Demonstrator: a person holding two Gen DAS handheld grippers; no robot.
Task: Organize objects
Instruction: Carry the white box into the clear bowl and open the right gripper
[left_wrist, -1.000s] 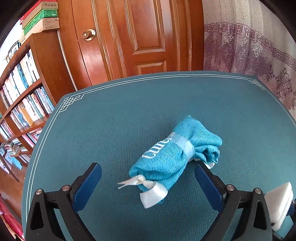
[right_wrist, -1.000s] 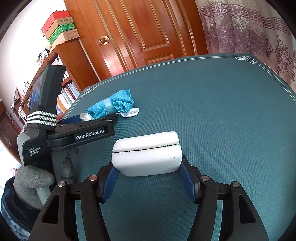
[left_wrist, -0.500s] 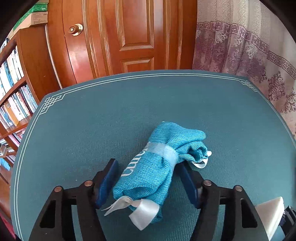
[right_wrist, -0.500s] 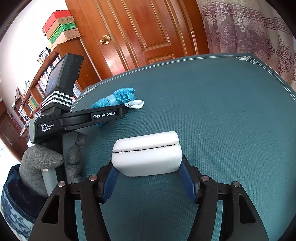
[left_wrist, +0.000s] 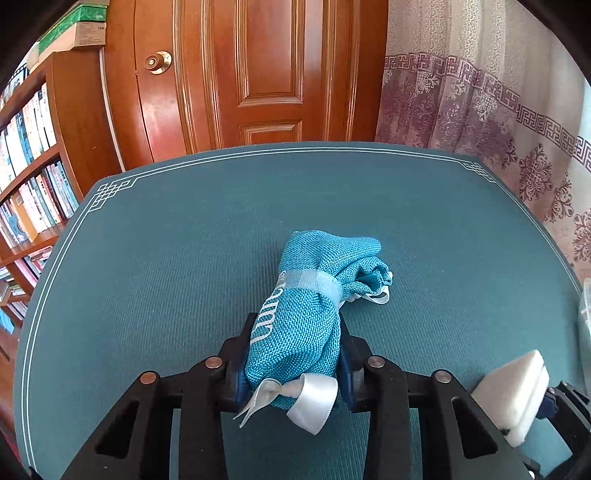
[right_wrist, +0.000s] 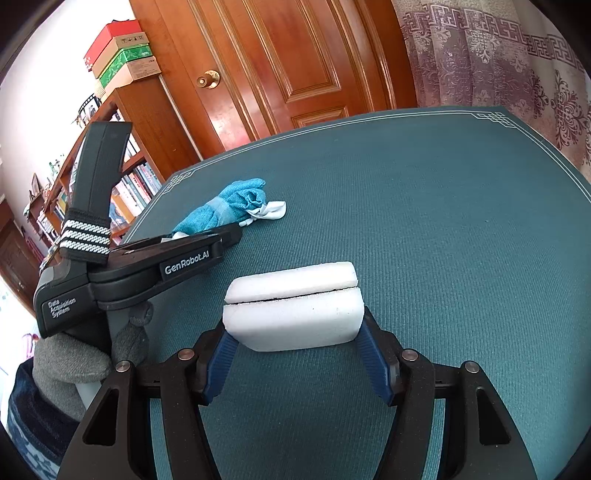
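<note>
left gripper: pinching the cloth bundle
right gripper: pinching the foam block
surface: bare toward its far edge

On the tabletop the rolled cloth bundle lies between the pads of the left gripper, its far end pointing toward 1 o'clock. At 4 o'clock from it, the foam block sits in the right gripper. Beyond the tabletop stand the door at 12 o'clock, the bookshelf at 10 and the curtain at 2.
</note>
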